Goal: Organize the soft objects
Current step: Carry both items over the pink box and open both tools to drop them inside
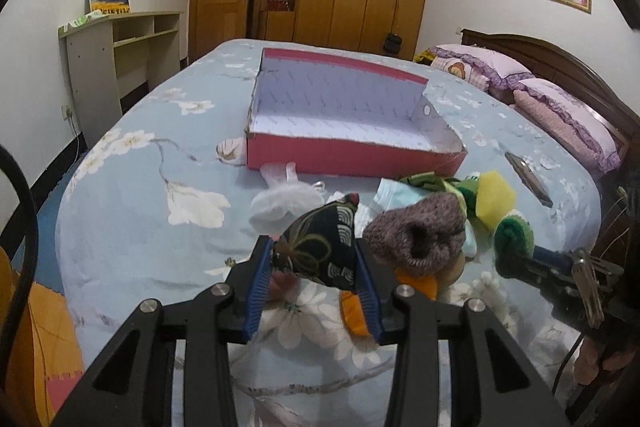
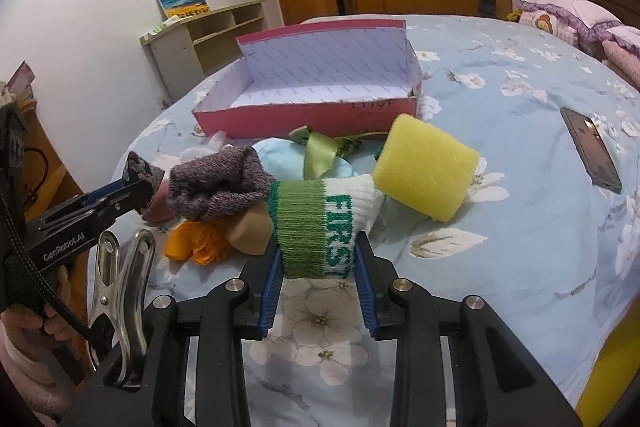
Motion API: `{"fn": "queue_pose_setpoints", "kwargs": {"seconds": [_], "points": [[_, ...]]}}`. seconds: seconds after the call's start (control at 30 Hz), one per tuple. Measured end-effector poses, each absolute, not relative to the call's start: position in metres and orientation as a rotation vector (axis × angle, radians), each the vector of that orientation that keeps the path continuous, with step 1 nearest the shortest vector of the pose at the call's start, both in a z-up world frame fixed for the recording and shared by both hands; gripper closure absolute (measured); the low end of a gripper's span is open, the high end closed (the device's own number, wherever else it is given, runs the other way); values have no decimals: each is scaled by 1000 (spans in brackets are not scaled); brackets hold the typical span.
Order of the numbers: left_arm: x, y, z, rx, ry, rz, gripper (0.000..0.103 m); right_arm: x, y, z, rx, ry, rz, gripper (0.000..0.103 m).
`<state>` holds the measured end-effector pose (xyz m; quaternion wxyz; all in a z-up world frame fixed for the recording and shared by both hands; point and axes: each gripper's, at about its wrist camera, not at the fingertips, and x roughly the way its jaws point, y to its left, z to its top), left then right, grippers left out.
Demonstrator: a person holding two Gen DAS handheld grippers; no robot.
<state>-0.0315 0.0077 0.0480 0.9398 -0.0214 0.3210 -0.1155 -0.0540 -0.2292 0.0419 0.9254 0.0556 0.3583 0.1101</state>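
left wrist: left gripper clamped on dark patterned pouch, lifted clear of pile. right gripper pinching green-white sock by cuff. both aimed at empty pink box beyond, likely drop target.

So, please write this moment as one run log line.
left gripper: shut on dark patterned pouch | right gripper: shut on green-white sock | pink box: empty | rest of pile on bed
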Motion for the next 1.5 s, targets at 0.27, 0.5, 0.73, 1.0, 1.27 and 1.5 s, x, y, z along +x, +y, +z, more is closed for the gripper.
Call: {"fn": "queue_pose_setpoints", "kwargs": {"seconds": [0.27, 0.5, 0.73, 1.0, 1.27, 1.5], "points": [[-19, 10, 60, -54, 642, -239, 61, -51, -228, 54, 102, 718, 245, 69], [-5, 4, 76, -42, 621, -255, 61, -42, -226, 71, 75, 704, 270, 69], [19, -6, 93, -29, 598, -271, 61, -25, -224, 89, 42, 678, 282, 69], [61, -17, 97, -29, 611, -271, 61, 12, -228, 100, 32, 671, 267, 69], [96, -26, 88, -24, 648, -265, 61, 53, -231, 98, 60, 684, 266, 69], [123, -33, 78, -17, 666, -255, 61, 84, -234, 89, 72, 691, 241, 69]]}}
